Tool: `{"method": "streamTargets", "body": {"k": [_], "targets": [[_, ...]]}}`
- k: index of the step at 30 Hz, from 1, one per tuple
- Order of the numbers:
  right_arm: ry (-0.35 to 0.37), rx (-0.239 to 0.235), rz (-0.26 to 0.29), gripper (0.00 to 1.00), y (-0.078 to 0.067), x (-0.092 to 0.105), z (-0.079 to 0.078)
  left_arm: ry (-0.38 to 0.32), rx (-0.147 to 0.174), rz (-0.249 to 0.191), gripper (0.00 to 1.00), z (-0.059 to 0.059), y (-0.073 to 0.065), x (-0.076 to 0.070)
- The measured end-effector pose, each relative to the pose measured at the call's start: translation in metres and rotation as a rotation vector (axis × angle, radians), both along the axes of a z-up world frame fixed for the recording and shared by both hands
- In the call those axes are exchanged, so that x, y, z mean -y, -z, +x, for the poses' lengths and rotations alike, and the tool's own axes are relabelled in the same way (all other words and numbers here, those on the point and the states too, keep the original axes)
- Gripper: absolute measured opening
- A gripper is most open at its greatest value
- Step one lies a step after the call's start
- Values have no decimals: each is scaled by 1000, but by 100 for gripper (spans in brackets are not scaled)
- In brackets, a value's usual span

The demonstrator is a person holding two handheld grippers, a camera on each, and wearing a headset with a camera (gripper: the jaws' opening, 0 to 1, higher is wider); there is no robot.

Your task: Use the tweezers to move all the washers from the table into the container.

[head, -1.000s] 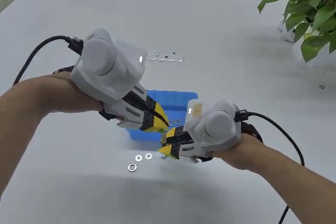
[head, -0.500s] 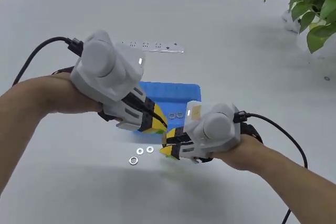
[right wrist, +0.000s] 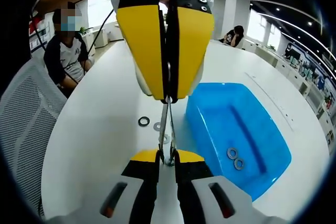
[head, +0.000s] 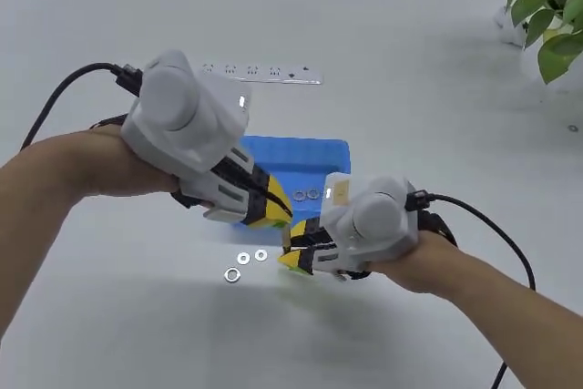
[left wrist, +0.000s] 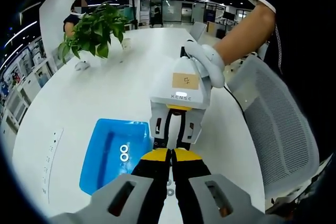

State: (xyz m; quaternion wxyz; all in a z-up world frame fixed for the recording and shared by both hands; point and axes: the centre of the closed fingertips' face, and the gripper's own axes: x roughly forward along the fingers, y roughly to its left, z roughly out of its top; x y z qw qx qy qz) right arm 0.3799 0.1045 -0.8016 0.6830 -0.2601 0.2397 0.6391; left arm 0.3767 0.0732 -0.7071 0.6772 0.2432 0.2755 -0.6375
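Thin metal tweezers [right wrist: 167,124] span between my two grippers. The left gripper [head: 278,211], coming in from the top of the right gripper view, is shut on one end of them. The right gripper [head: 290,257] faces it, its yellow jaws shut on the other end [right wrist: 167,157]. Three loose washers [head: 243,259] lie on the white table just left of the right gripper, also seen as washers [right wrist: 144,121] beside the tweezers. The blue container [head: 301,154] sits right behind the grippers and holds two washers [head: 307,194]. It shows as the container [left wrist: 105,156] in the left gripper view.
A white power strip [head: 260,73] lies on the table beyond the container. A potted plant [head: 542,6] stands at the far right corner. Black cables trail from both grippers. A mesh office chair [left wrist: 278,124] and a seated person [right wrist: 65,51] are beside the table.
The head camera has tilted, so the table scene has slid down the picture. Both grippers stay joined on the tweezers; the washers lie where they were.
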Motion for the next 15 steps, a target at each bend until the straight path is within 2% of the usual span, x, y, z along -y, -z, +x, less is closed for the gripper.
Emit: {"method": "streamTargets", "body": {"k": [7, 15], "targets": [[21, -7, 30, 13, -9, 3, 1, -1, 3, 1, 5, 3, 0, 1], [20, -9, 33, 10, -9, 3, -1, 0, -2, 3, 5, 1, 1, -1]]}}
